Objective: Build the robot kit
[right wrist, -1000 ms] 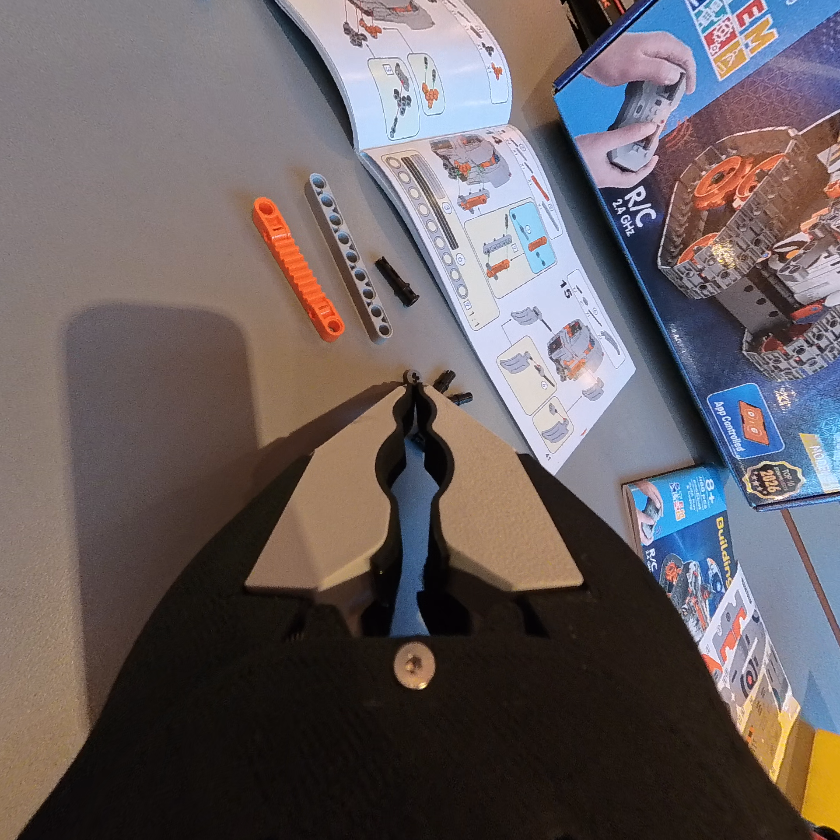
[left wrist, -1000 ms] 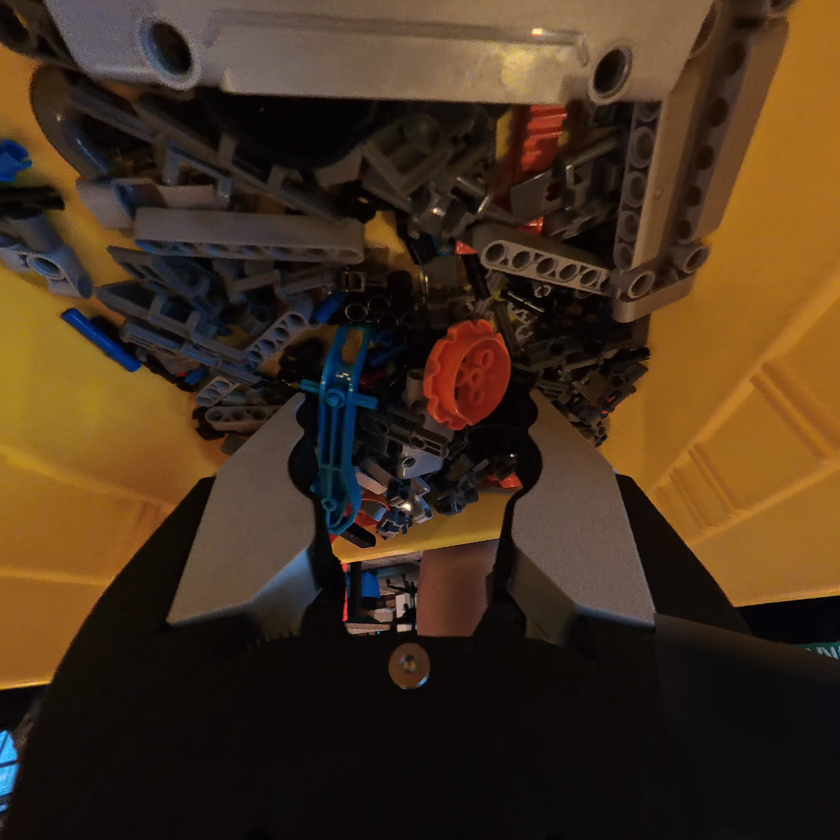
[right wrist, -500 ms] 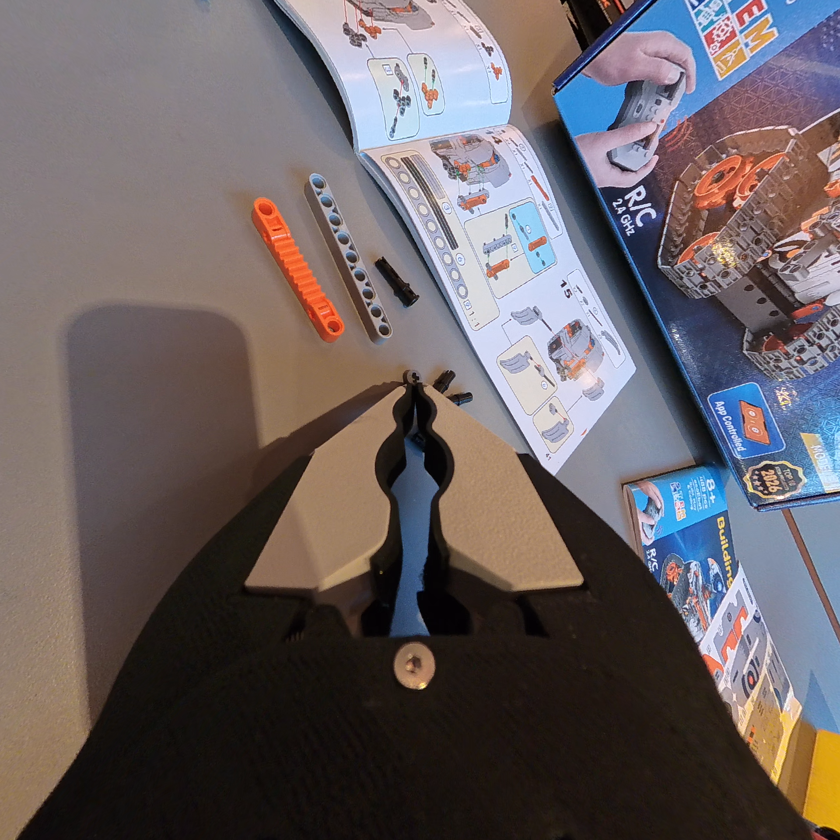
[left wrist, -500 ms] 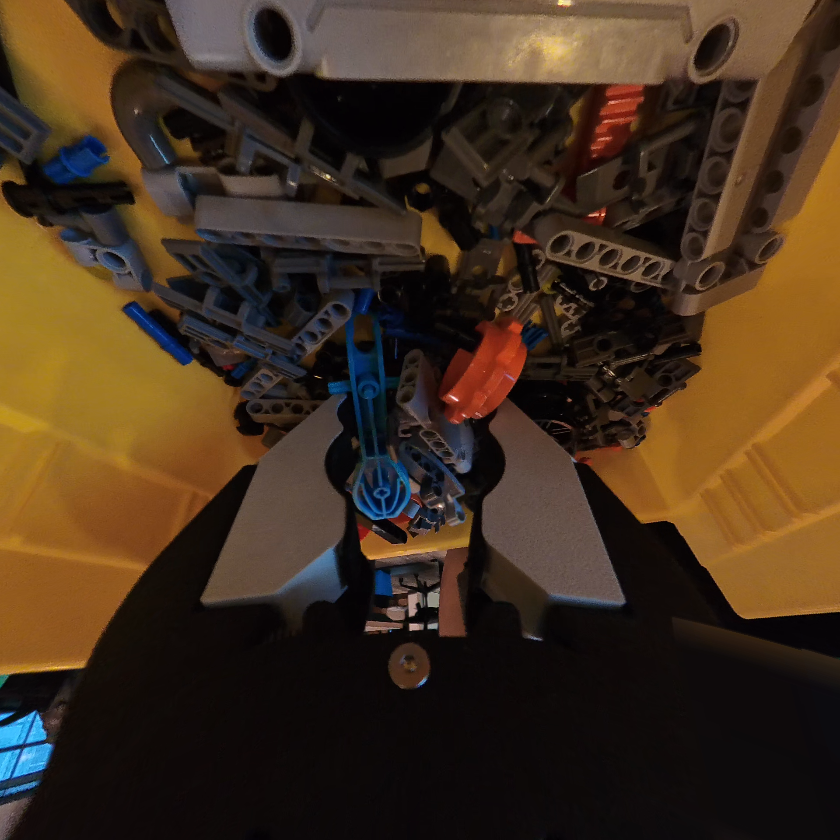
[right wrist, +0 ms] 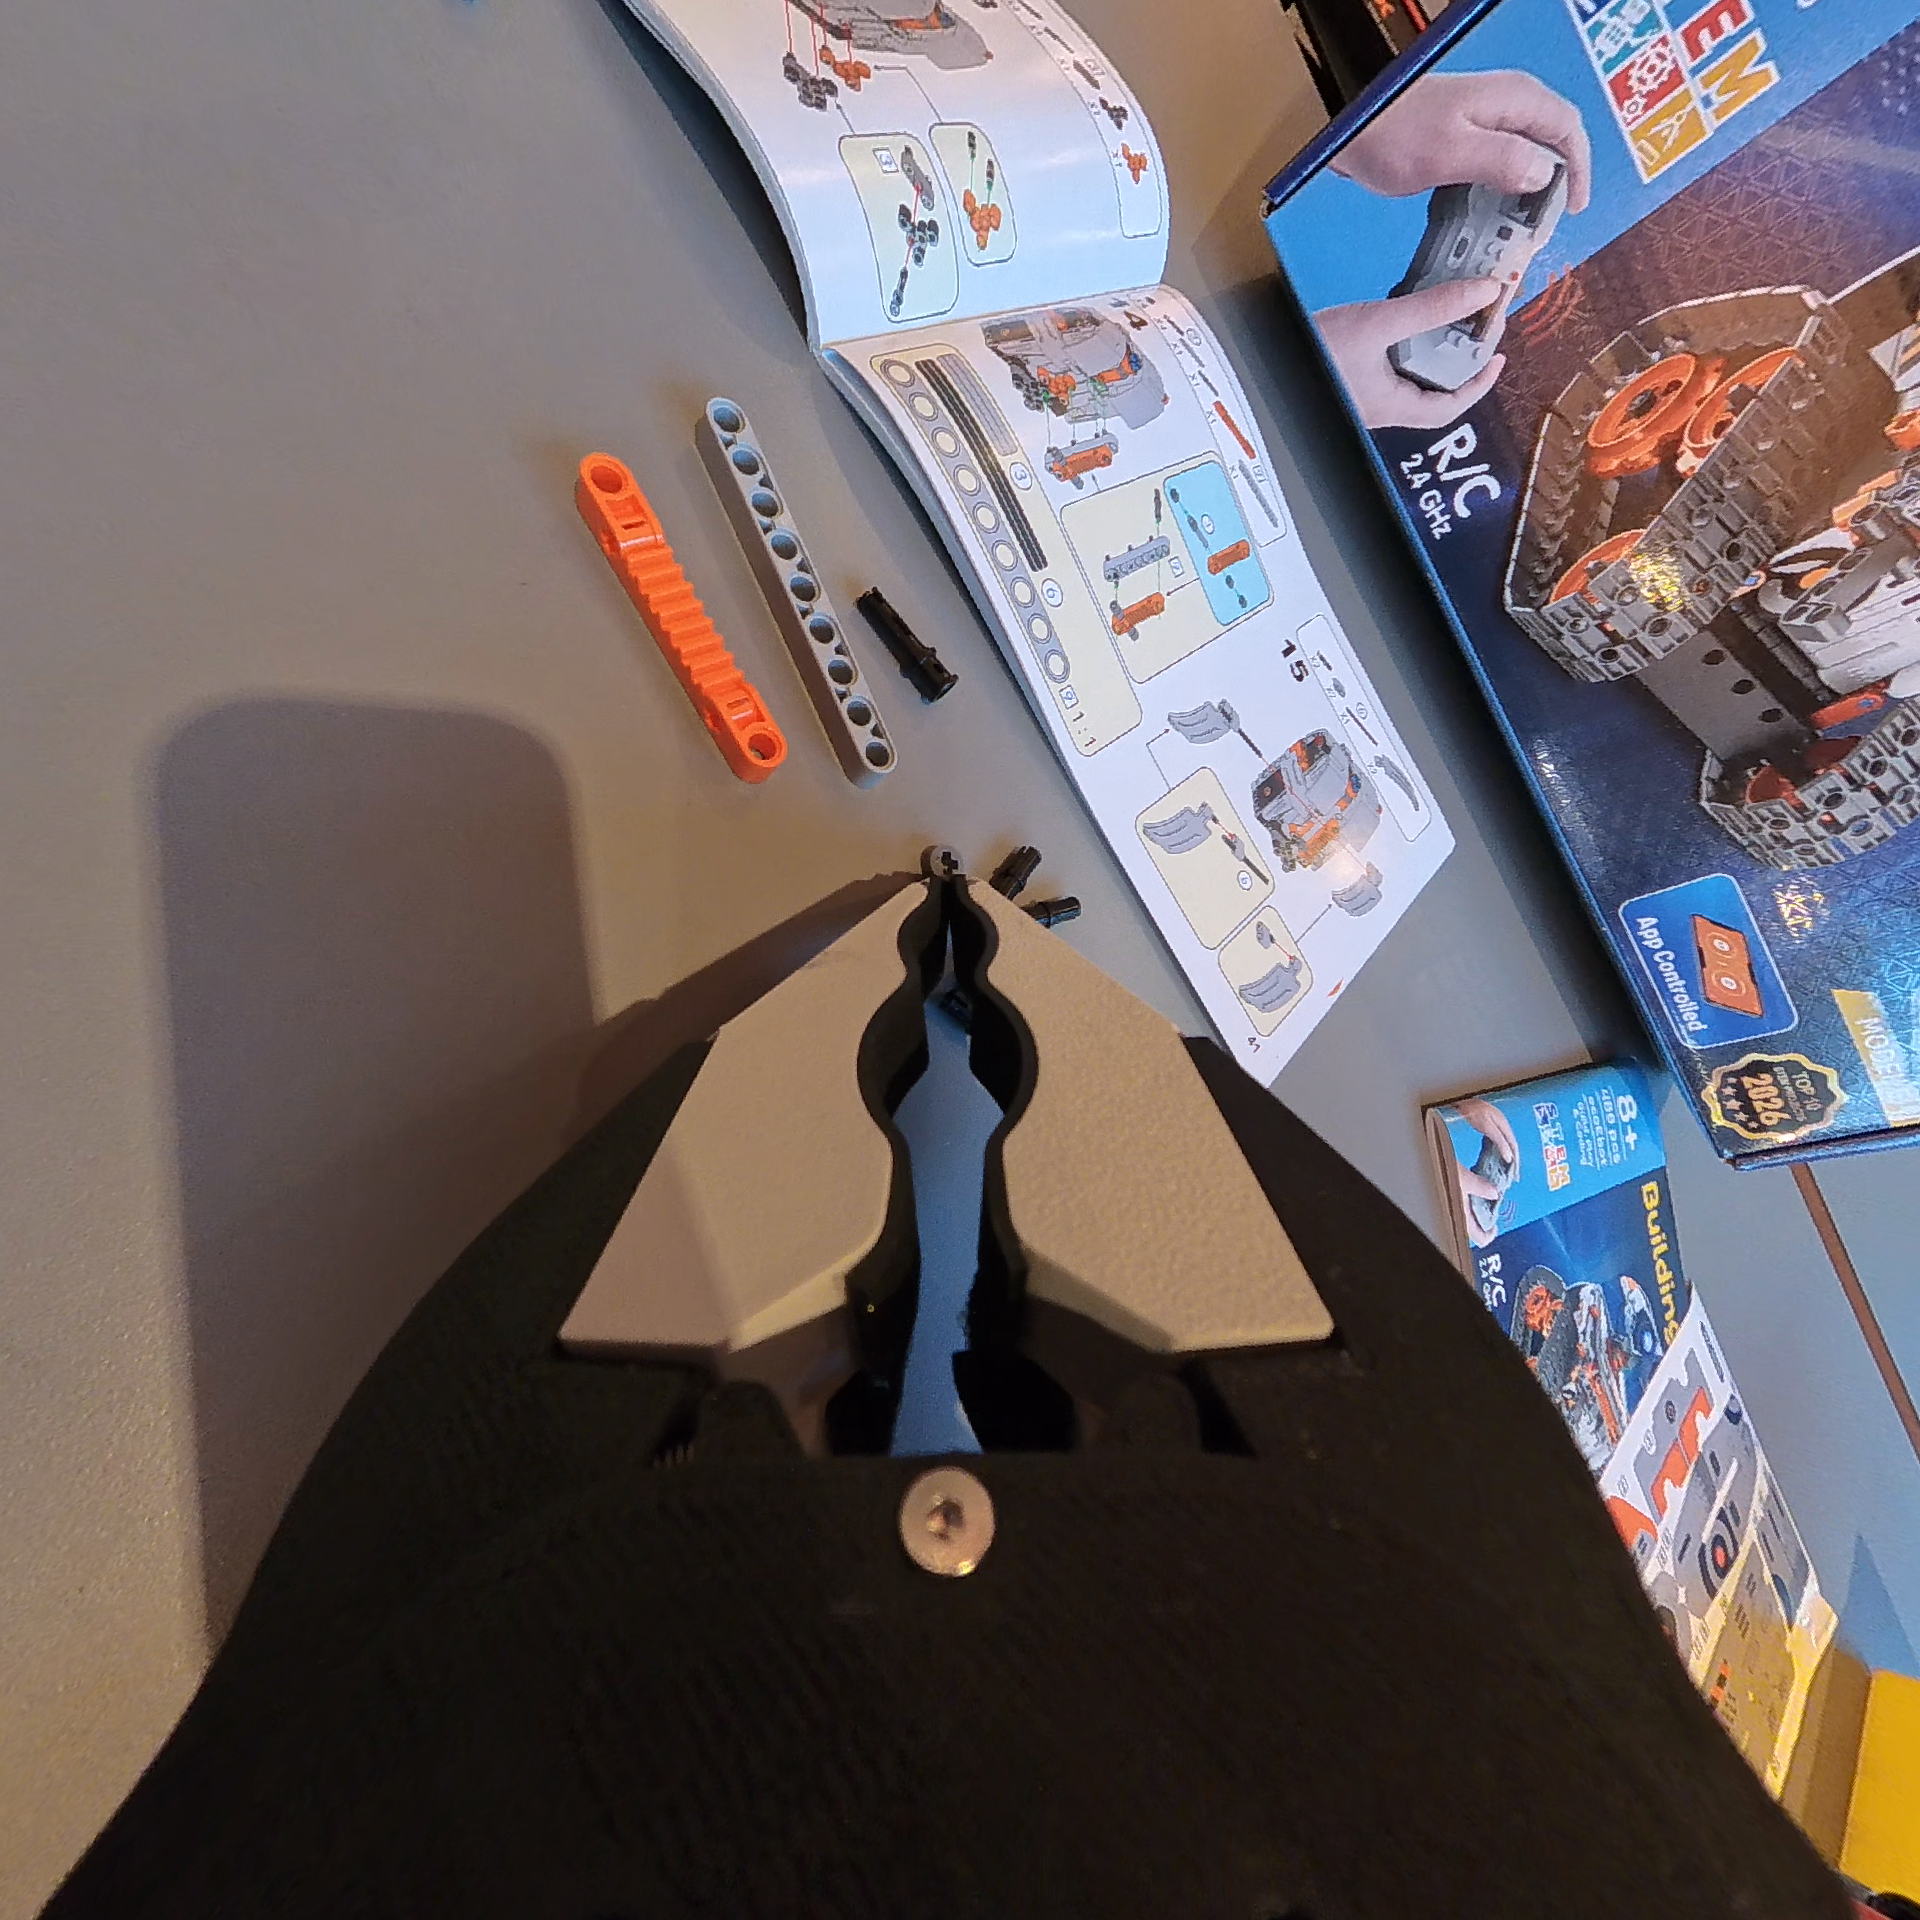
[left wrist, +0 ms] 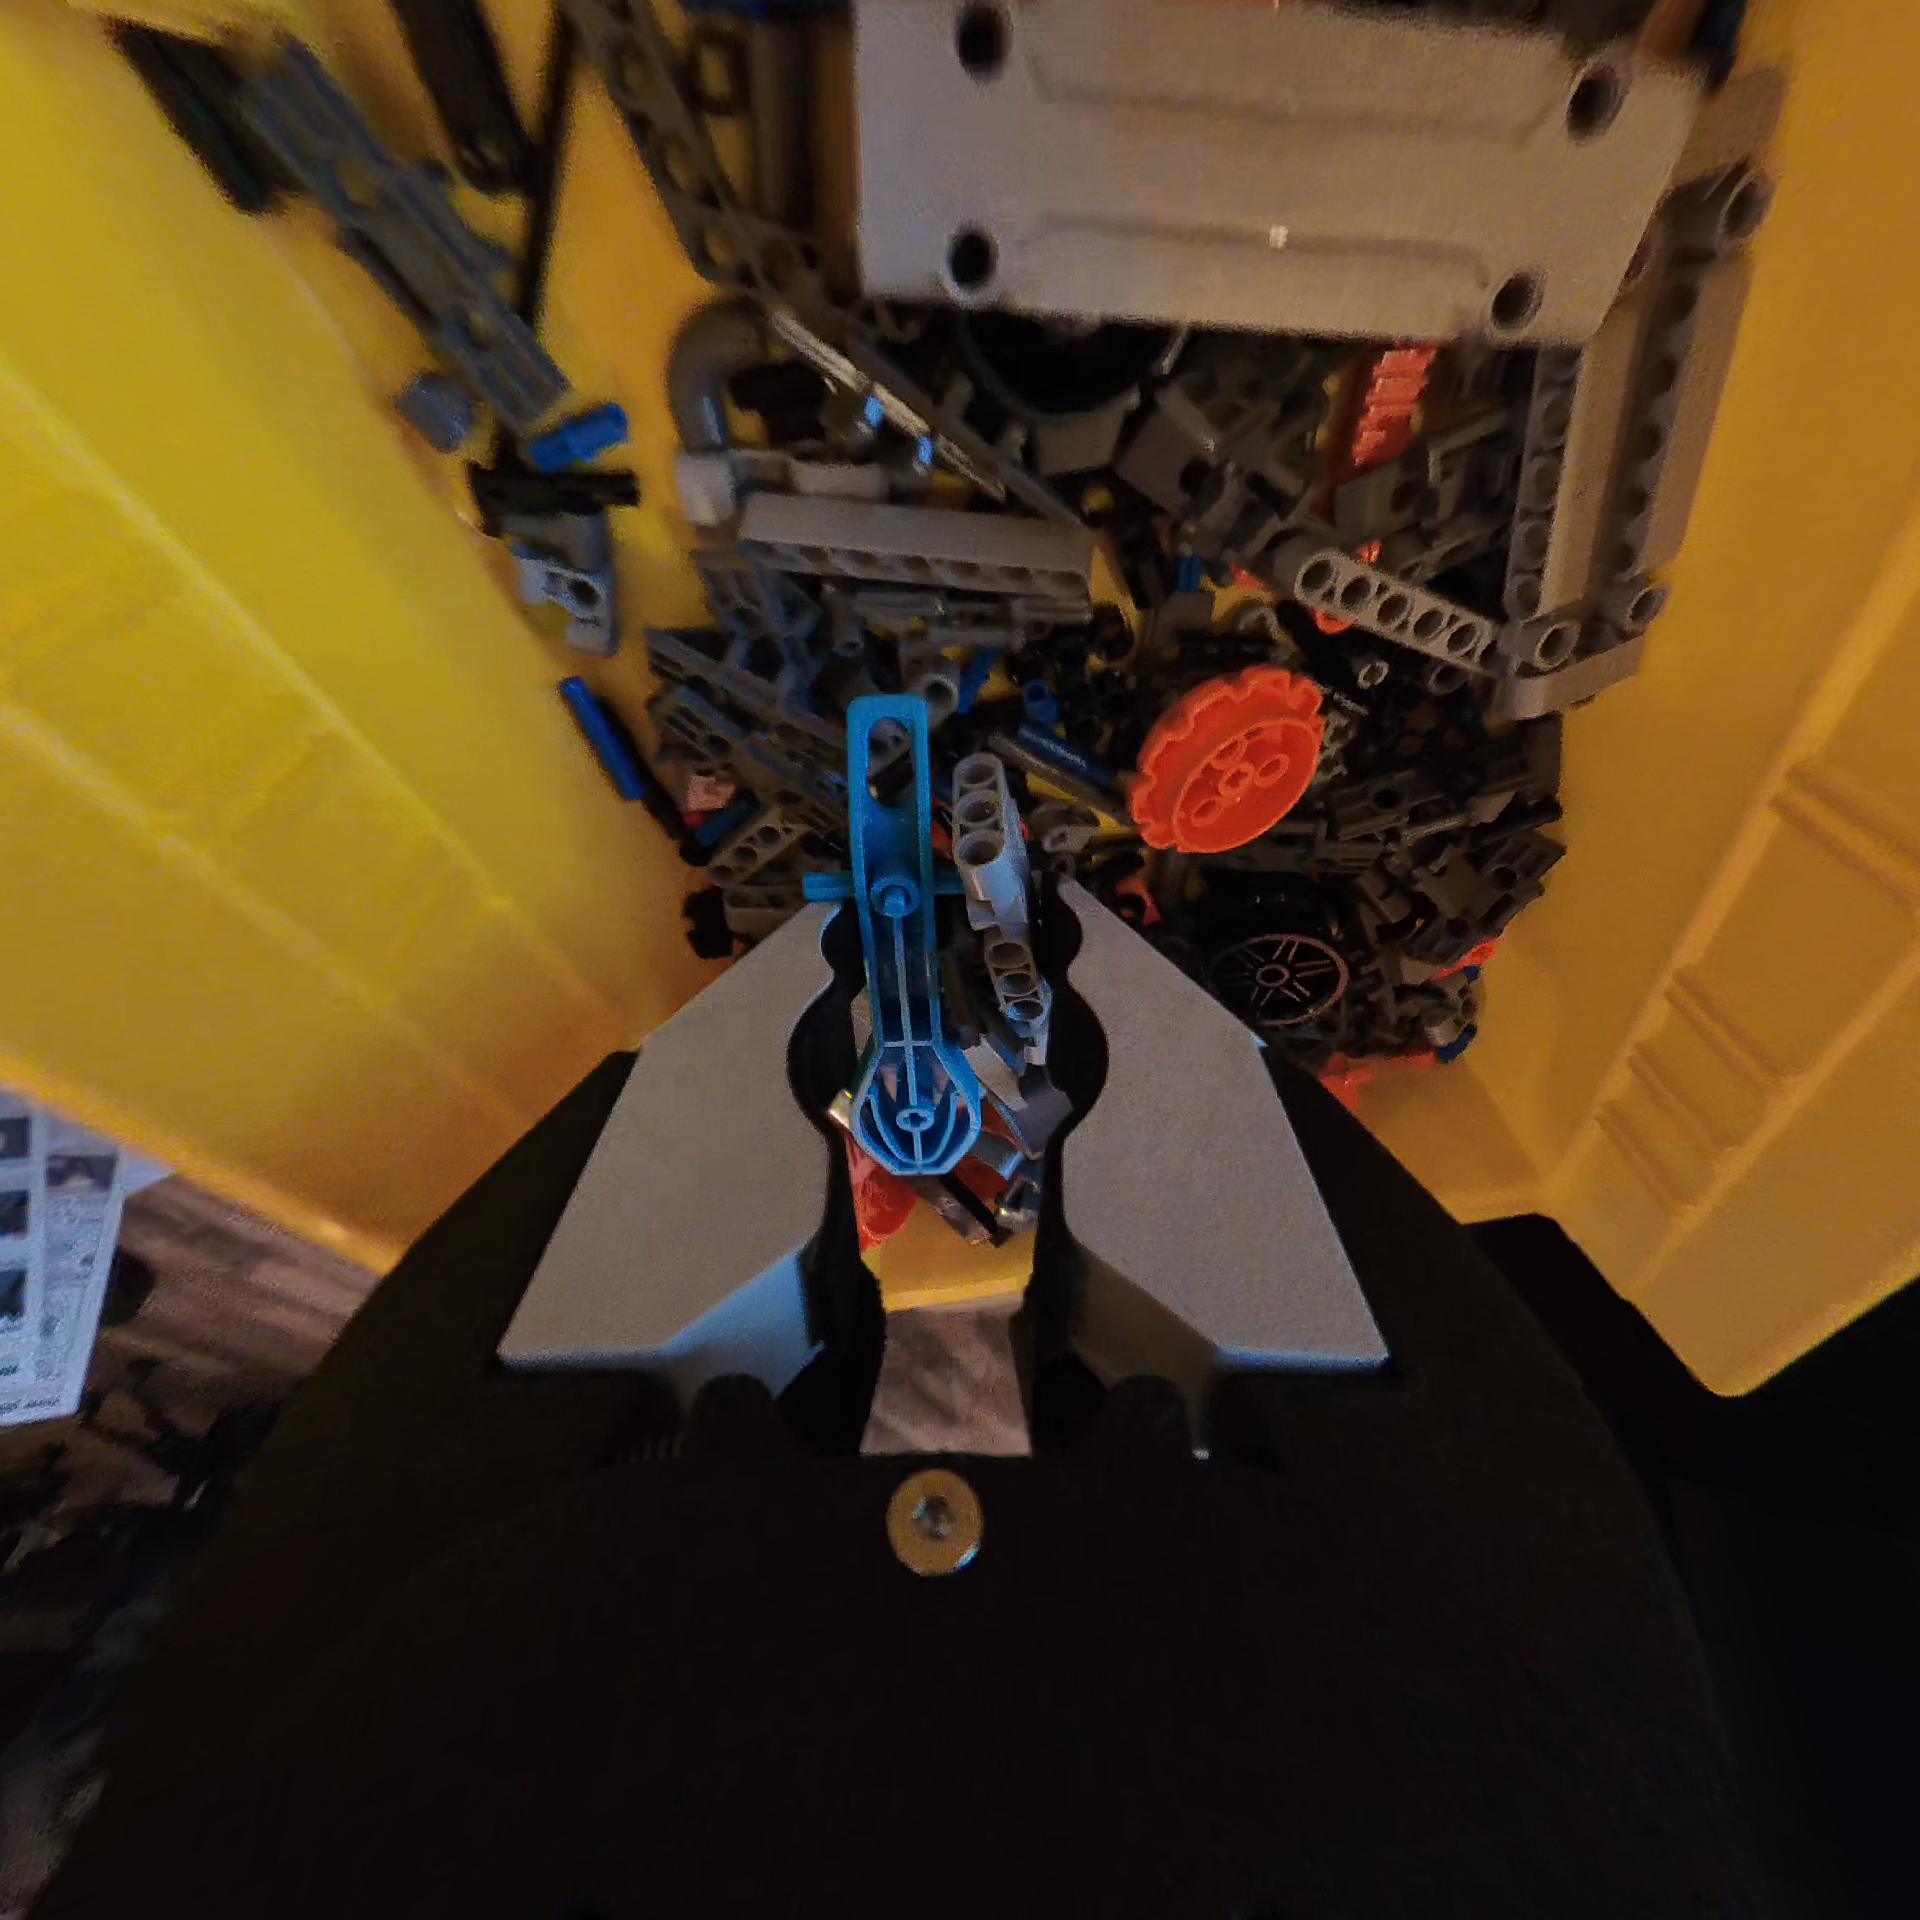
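In the left wrist view my left gripper is shut on a clump of building pieces: a blue lever-shaped piece, a light grey holed beam and small dark and orange bits behind them. It holds them above the pile in a yellow bin, left of an orange toothed wheel. In the right wrist view my right gripper is shut, with a small grey pin sticking out end-on at its tips, above a grey table.
A large grey block lies at the bin's far end. On the table lie an orange toothed bar, a grey beam, a black pin, an open instruction booklet, a blue box and a small booklet. Tip to tip, the grippers are about 45 centimeters apart. To reach the orange toothed bar in a straight line is about 6 centimeters for my right fingers, about 40 centimeters for my left.
My left gripper closed on the blue piece and the pieces beside it and pulled back up from the pile; the orange wheel stayed in the bin. The right gripper has not moved.
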`<state>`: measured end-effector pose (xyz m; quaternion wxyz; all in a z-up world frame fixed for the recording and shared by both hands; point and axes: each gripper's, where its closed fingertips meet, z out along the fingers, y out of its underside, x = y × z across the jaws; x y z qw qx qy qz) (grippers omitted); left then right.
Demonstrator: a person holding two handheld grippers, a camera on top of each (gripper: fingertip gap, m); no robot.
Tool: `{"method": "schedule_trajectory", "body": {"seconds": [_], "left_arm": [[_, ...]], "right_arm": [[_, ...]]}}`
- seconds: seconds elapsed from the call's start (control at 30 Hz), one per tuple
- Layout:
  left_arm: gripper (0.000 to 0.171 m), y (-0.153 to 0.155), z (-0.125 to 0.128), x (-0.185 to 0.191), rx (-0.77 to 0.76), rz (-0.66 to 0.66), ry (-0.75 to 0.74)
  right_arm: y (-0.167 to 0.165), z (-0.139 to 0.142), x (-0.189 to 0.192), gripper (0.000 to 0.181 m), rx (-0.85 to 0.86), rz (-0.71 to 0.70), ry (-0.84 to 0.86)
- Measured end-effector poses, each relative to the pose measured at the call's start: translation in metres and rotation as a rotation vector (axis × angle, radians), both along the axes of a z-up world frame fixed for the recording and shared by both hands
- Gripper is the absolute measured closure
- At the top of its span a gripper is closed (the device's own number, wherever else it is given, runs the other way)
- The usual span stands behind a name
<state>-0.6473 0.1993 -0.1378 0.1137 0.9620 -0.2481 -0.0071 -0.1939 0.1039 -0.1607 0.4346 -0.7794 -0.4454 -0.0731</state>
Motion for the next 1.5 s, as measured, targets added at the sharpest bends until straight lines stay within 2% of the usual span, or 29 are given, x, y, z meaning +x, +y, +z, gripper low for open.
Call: {"method": "schedule_trajectory", "body": {"seconds": [0.2,0.33,0.47,0.53,0.63,0.7,0.77,0.83,0.9,1.03,1.2,1.3,1.37,1.43,1.5], "left_arm": [[0.143,0.043,0.011,0.007,0.19,0.018,-0.052],[0.142,0.057,0.002,0.009,0.214,-0.014,-0.035],[0.141,0.063,-0.005,-0.001,0.215,0.028,0.016],[0.123,0.059,-0.002,-0.002,0.212,0.048,0.017],[0.112,0.047,0.01,0.004,0.211,0.064,-0.001],[0.111,0.036,0.017,0.013,0.209,0.069,-0.023],[0.106,0.021,0.019,0.033,0.167,0.057,-0.098],[0.095,0.01,0.014,0.046,0.119,0.024,-0.11],[0.098,0.002,0.005,0.049,0.07,-0.006,-0.078],[0.099,-0.027,-0.013,0.027,-0.106,-0.039,0.073],[0.11,-0.033,-0.015,0.004,-0.136,0.051,0.144],[0.119,-0.04,-0.015,-0.009,-0.172,0.051,0.181],[0.133,-0.045,-0.013,-0.017,-0.185,0.048,0.206],[0.134,-0.049,-0.013,-0.021,-0.211,0.058,0.194],[0.143,-0.047,-0.011,-0.024,-0.203,0.076,0.183]], "right_arm": [[0.0,0.0,0.0,0.181,0.0,-0.001,0.002],[0.0,0.0,0.0,0.181,0.0,-0.001,0.003],[0.0,0.0,0.0,0.181,0.0,-0.001,0.004],[0.0,0.0,0.0,0.181,-0.001,-0.001,0.005],[0.0,0.0,0.0,0.181,-0.002,-0.001,0.007],[0.0,0.0,0.0,0.181,-0.001,0.0,0.005],[0.0,0.0,0.0,0.181,0.0,0.0,0.004],[0.0,0.0,0.0,0.181,-0.001,-0.001,0.004],[0.0,0.0,0.0,0.181,0.0,-0.001,0.002],[0.0,0.0,0.0,0.181,0.0,-0.001,0.004],[0.0,0.0,0.0,0.181,-0.002,-0.001,0.007],[0.0,0.0,0.0,0.181,-0.001,0.0,0.005],[0.0,0.0,0.0,0.181,-0.001,0.0,0.005],[0.0,0.0,0.0,0.181,0.0,0.0,0.006],[0.0,0.0,0.0,0.181,0.0,0.0,0.004]]}}
